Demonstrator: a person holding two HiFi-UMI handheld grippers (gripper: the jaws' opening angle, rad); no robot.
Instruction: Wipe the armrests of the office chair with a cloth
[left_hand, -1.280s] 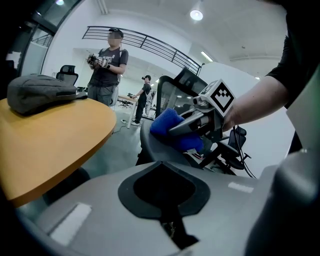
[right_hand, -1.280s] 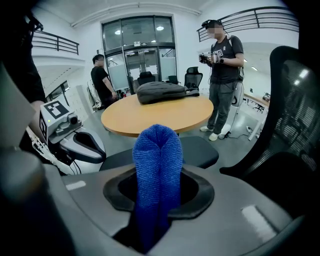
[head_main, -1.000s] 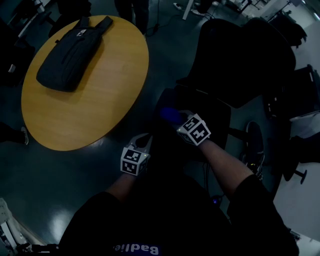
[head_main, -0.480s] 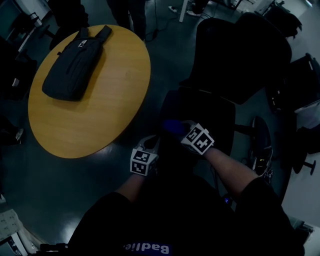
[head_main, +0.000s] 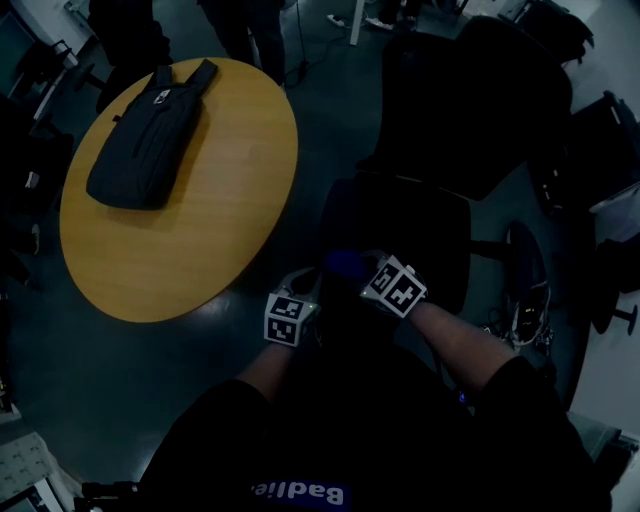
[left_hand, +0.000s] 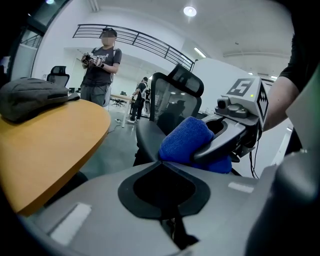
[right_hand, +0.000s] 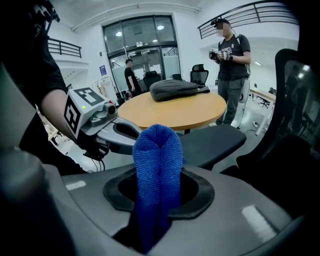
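The black office chair (head_main: 470, 110) faces me, its seat (head_main: 400, 215) just beyond both grippers; its armrests are lost in the dark. My right gripper (head_main: 352, 268) is shut on a folded blue cloth (head_main: 343, 262), which stands up between the jaws (right_hand: 156, 150). In the left gripper view the cloth (left_hand: 186, 141) sits right in front of my left gripper (left_hand: 161, 164), whose jaws are shut with nothing between them. The left gripper (head_main: 310, 288) is close beside the right one, over the seat's front edge. Whether its tips touch the cloth is unclear.
A round wooden table (head_main: 230, 180) stands to the left with a black backpack (head_main: 140, 135) lying on it. A person (right_hand: 231, 65) stands beyond the table. Cables and a chair base (head_main: 520, 290) lie on the floor at right. Another dark chair (head_main: 620, 150) is at far right.
The two grippers have drawn a little closer together at the seat's front. The blue cloth stays in the right gripper.
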